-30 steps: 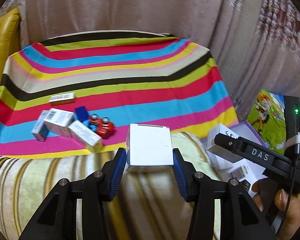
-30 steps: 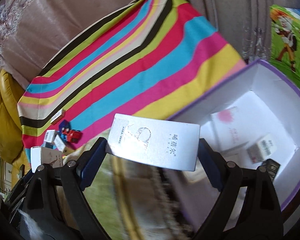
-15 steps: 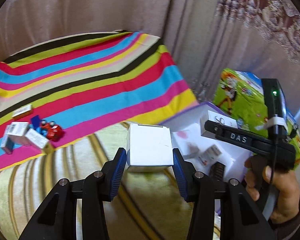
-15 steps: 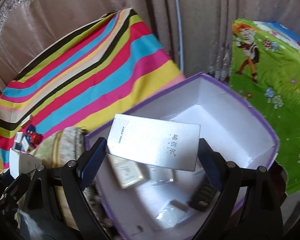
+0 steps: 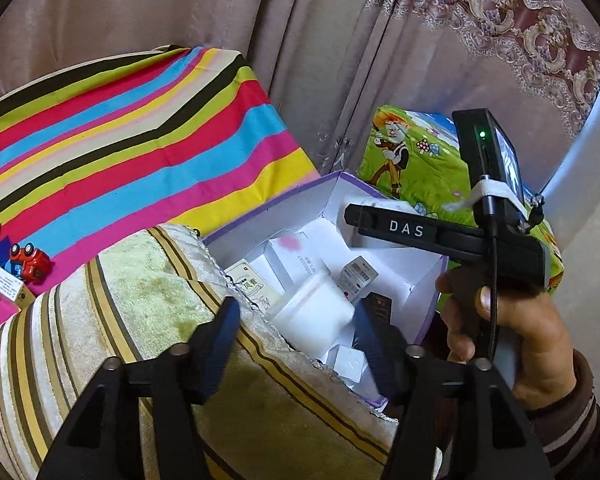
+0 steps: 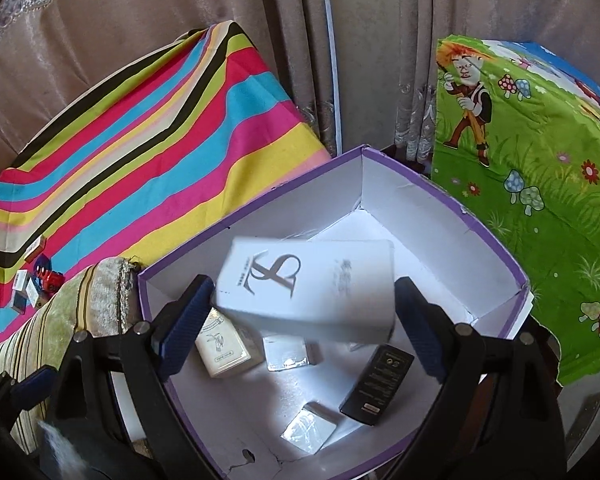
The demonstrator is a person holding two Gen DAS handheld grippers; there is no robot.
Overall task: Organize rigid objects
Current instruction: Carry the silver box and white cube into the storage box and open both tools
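My left gripper (image 5: 296, 306) hangs over the near corner of a purple-rimmed white carton (image 5: 268, 204). Its jaws are opening, and a blurred white box (image 5: 312, 316) tips down between them, clear of both pads. My right gripper (image 6: 303, 280) is above the same carton (image 6: 440, 192). A silver box with a large logo (image 6: 312, 288) spans its jaws end to end; it looks blurred and slightly tilted, its ends still at the pads. In the left wrist view, a hand (image 5: 500, 320) holds that right gripper. A cream box (image 6: 224, 344), a black box (image 6: 376, 380) and other small boxes lie inside.
A striped beige-green sofa arm (image 5: 140, 320) borders the carton on the left. Beyond it, a rainbow-striped cloth (image 5: 120, 140) carries a red toy car (image 5: 30, 264) and small boxes. A green cartoon cloth (image 6: 540, 180) lies to the right, with curtains behind.
Both views swung right, from the striped cloth to over the carton. The left jaws widened and the white box left its pads, dropping. The silver box turned blurred and tilted.
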